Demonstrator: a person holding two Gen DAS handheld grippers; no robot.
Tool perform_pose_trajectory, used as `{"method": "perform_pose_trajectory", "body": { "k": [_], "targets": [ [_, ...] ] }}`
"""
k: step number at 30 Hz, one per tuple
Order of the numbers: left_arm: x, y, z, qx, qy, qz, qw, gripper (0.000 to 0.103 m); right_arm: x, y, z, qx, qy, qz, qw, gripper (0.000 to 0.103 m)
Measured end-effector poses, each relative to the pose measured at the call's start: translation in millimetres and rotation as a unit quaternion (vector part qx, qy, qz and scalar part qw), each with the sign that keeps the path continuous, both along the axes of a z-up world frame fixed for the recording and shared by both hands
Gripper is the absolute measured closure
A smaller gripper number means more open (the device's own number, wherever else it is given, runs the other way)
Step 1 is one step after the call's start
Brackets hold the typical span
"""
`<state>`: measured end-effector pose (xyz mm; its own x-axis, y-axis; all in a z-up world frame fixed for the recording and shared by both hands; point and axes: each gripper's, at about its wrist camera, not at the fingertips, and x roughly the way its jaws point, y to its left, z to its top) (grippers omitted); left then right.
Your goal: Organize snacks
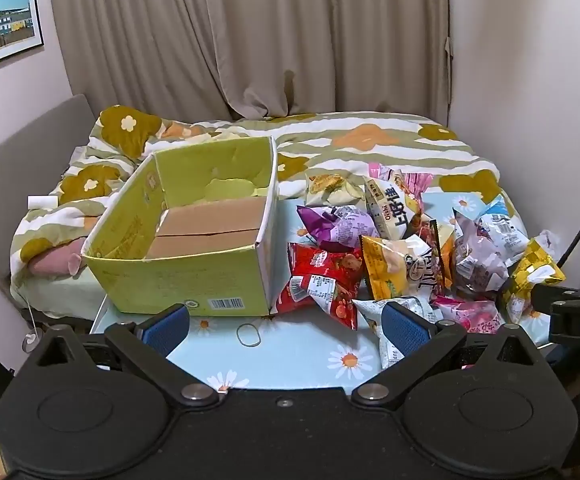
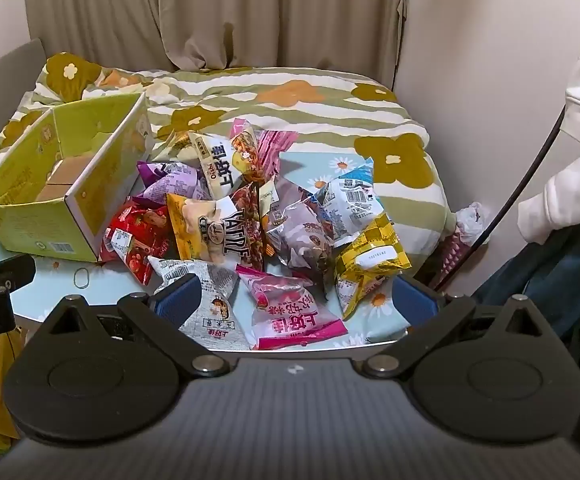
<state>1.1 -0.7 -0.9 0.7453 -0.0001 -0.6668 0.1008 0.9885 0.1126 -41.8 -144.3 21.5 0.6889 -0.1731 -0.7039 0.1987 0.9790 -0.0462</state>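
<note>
A pile of several snack bags [image 1: 410, 248] lies on a small table with a daisy-print cloth [image 1: 290, 356]; it fills the middle of the right wrist view [image 2: 258, 224]. An empty yellow-green cardboard box [image 1: 194, 232] stands open to the left of the pile [image 2: 50, 196]. My left gripper [image 1: 286, 326] is open and empty, low over the table's front, before the box and a red bag [image 1: 322, 280]. My right gripper [image 2: 296, 300] is open and empty, its fingers either side of a pink bag [image 2: 290, 312] and a white bag [image 2: 206, 292] at the pile's near edge.
A rubber band [image 1: 249, 335] lies on the cloth in front of the box. A bed with a flowered duvet [image 1: 330, 144] stands right behind the table, curtains beyond. A black cable [image 2: 510, 200] and a person's white sleeve [image 2: 578, 152] are at the right.
</note>
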Motion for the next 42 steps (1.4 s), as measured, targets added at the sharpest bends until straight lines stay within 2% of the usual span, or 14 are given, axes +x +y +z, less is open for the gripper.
{"method": "perform_pose_trajectory", "body": {
  "k": [6, 14, 15, 17, 42],
  "targets": [
    [3, 3, 0, 0.012, -0.016, 0.011, 0.9997, 0.0, 2, 1, 1, 0.002, -0.002, 0.002, 1.0, 0.0],
    [9, 3, -8, -0.002, -0.014, 0.013, 0.9998, 0.0, -1, -3, -6, 0.004, 0.004, 0.004, 1.0, 0.0],
    [10, 3, -9, -0.005, -0.013, 0.013, 0.9998, 0.0, 2, 0, 1, 0.001, -0.001, 0.001, 1.0, 0.0],
    [4, 9, 0, -0.01, -0.014, 0.011, 0.9998, 0.0, 2, 0, 0, 0.002, 0.0, 0.001, 1.0, 0.0],
    [1, 8, 3, -0.014, -0.01, 0.007, 0.9998, 0.0, 1, 2, 0, 0.005, 0.0, 0.006, 1.0, 0.0]
  ]
}}
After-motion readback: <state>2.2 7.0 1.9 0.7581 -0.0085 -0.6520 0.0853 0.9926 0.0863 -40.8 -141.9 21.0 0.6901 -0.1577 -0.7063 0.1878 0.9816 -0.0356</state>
